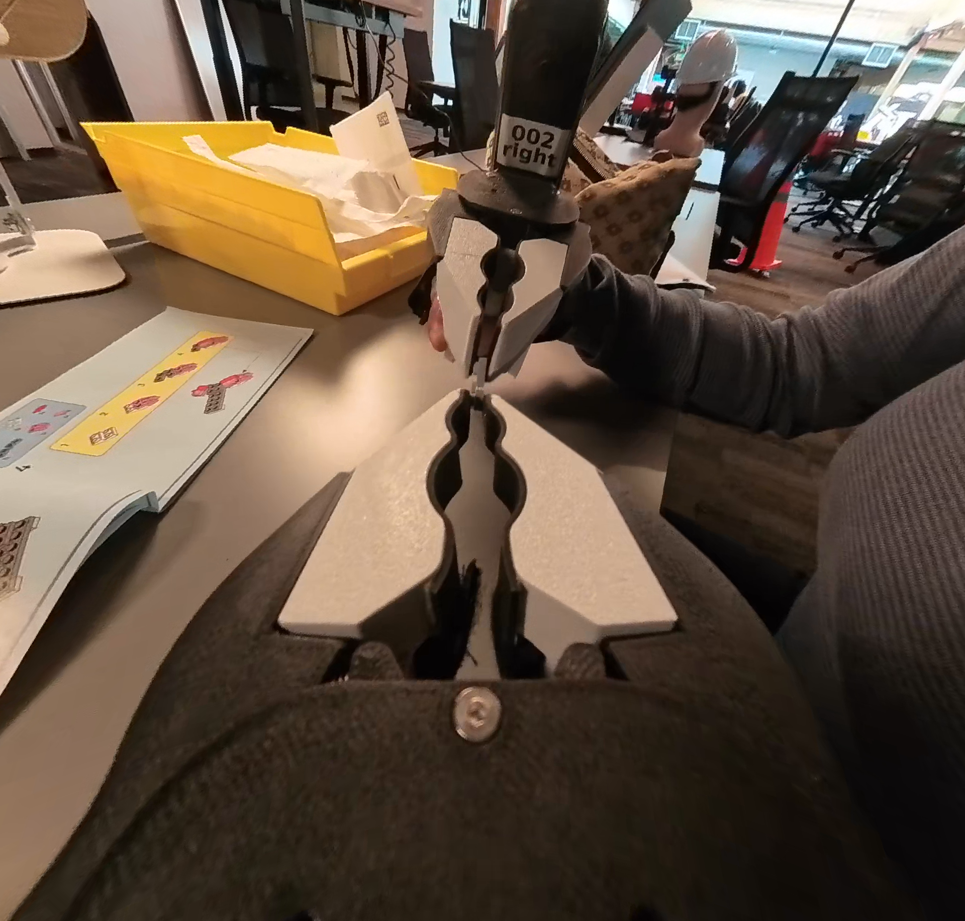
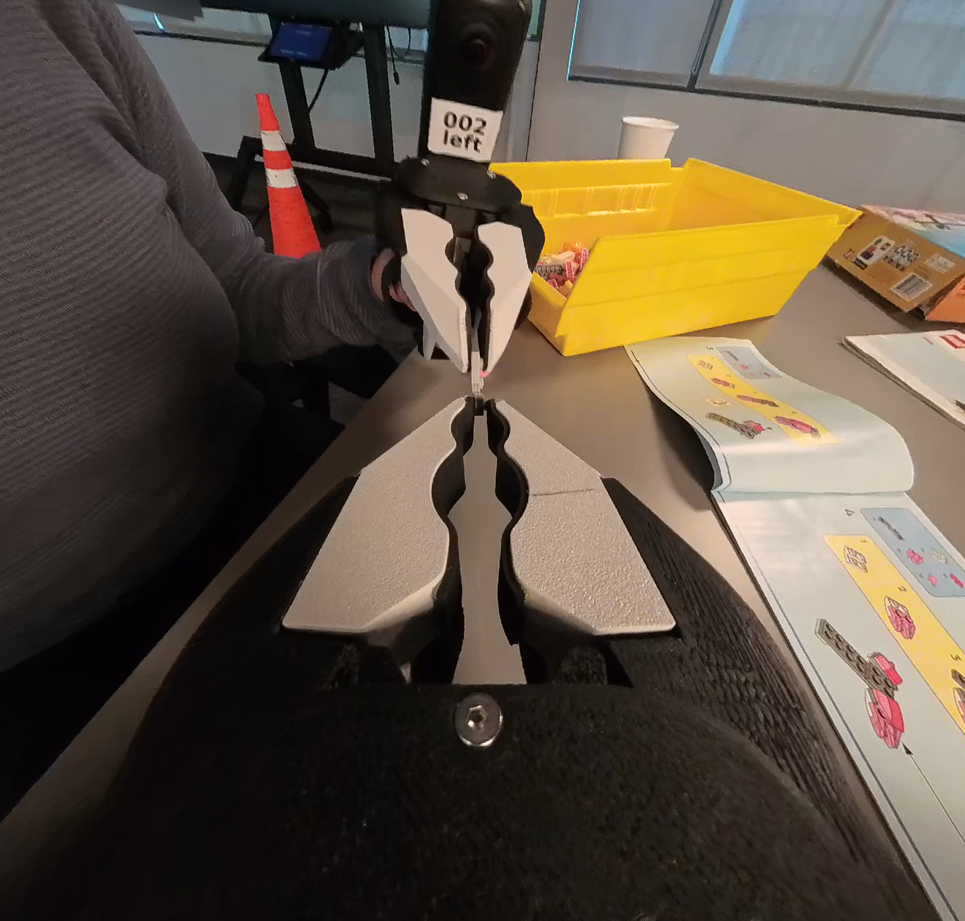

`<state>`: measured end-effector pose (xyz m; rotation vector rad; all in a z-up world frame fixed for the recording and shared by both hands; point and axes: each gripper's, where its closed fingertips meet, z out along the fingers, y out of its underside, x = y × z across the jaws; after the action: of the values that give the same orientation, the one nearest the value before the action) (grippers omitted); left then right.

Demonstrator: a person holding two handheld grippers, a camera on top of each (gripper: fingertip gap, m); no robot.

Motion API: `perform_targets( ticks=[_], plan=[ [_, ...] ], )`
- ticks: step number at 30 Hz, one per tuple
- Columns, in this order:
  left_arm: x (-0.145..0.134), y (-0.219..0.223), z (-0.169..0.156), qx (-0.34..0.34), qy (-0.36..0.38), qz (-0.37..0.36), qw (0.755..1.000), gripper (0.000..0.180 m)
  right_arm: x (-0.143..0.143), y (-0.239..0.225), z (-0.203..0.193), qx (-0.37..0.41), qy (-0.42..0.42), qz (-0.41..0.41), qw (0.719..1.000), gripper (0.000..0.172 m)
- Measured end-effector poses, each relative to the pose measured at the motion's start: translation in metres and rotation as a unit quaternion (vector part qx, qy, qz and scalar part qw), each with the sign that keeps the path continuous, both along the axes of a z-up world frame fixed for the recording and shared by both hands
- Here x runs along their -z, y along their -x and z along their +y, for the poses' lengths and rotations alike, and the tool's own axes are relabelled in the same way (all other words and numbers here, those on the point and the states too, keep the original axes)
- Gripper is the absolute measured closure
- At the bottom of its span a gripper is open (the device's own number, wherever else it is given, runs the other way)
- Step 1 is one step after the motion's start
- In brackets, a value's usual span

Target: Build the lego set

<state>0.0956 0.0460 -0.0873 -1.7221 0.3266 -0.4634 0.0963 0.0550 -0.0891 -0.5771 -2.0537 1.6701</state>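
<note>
My left gripper (image 1: 476, 401) and right gripper (image 2: 478, 404) meet tip to tip a little above the grey table (image 1: 339, 399). Between the tips runs a small thin light grey brick piece (image 1: 477, 380), stepped as if two thin plates overlap. My left gripper is shut on one end of it. My right gripper (image 1: 480, 368) is shut on the other end. In the right wrist view the piece (image 2: 475, 381) leaves the left gripper (image 2: 476, 368) with a small pink bit (image 2: 484, 374) beside it. How much of the piece lies inside each grasp is hidden.
A yellow bin (image 1: 235, 217) holds white papers; the right wrist view shows a yellow bin (image 2: 679, 269) with small bricks (image 2: 561, 266). An open picture booklet (image 1: 130, 399) (image 2: 783, 426) lies on the table. Also in view: a paper cup (image 2: 647, 136), a cardboard box (image 2: 898, 264), an orange cone (image 2: 282, 185), a grey sleeve (image 1: 783, 347). Left and right tips are no more than a few centimetres apart.
</note>
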Motion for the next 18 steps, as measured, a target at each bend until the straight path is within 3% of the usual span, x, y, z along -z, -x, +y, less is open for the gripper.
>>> perform_targets(
  ticks=[9,18],
  plan=[
    [-0.009,-0.003,-0.002,0.022,-0.020,-0.047,0.998,0.178,-0.012,-0.004,-0.001,-0.011,0.028,0.015,0.999,0.170],
    [-0.005,-0.002,-0.001,0.011,-0.015,-0.026,0.999,0.177,-0.009,-0.003,0.000,-0.006,0.022,0.011,1.000,0.170]
  ],
)
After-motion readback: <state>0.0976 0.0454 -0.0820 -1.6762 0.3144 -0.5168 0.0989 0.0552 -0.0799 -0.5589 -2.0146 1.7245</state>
